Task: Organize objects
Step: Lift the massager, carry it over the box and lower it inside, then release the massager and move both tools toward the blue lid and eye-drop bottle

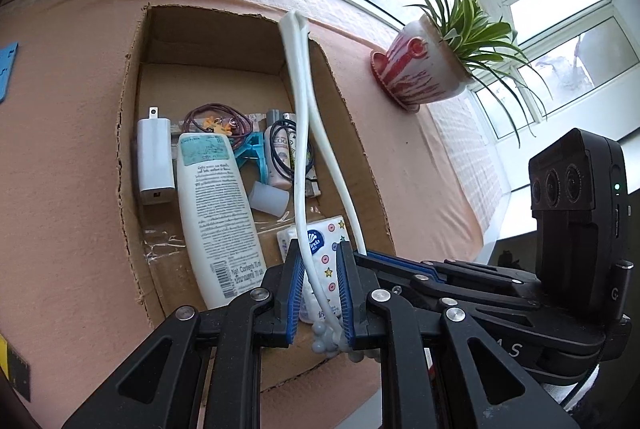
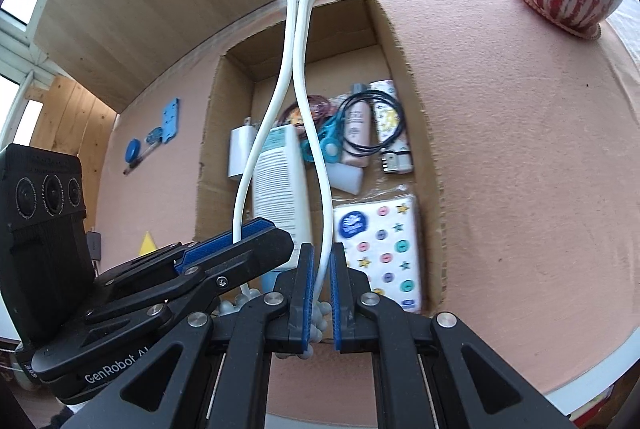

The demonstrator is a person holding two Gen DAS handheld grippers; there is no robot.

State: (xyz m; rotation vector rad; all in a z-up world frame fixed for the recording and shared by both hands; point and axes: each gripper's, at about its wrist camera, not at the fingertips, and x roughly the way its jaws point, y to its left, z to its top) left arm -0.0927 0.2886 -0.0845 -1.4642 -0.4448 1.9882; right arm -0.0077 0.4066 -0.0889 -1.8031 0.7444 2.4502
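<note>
Both grippers hold the same thing: a long, smooth white rubbery loop [image 2: 294, 41] — two slender strands joined at a rounded far end, with a cluster of pale grey beads at the near end. The right gripper [image 2: 320, 293] is clenched on one strand, its ribbed blue pads pressed close together around it, the beads bunched just behind the pads. The left gripper [image 1: 318, 289] stands a little wider, its blue pads either side of the two strands where they meet; the strands press against its right-hand pad, and whether the other pad touches them cannot be told. The loop stretches forward from both claws and hangs above an open cardboard box [image 1: 132, 133] with ragged, torn-off edges, sunk in a peach-coloured cloth [image 2: 520, 189] of coarse weave. Ahead of the claws and beneath the loop, the box holds a glossy white lotion bottle [image 1: 216, 213], a white wall charger [image 1: 154, 157], a soft tissue pack [image 2: 380, 249] printed with buttons and stars, a coiled black cord [image 2: 372, 125] and a small translucent cap [image 1: 267, 198]. Further off to the right of the left gripper sits a red-and-white ceramic pot [image 1: 424, 69] with a spiky green plant.
</note>
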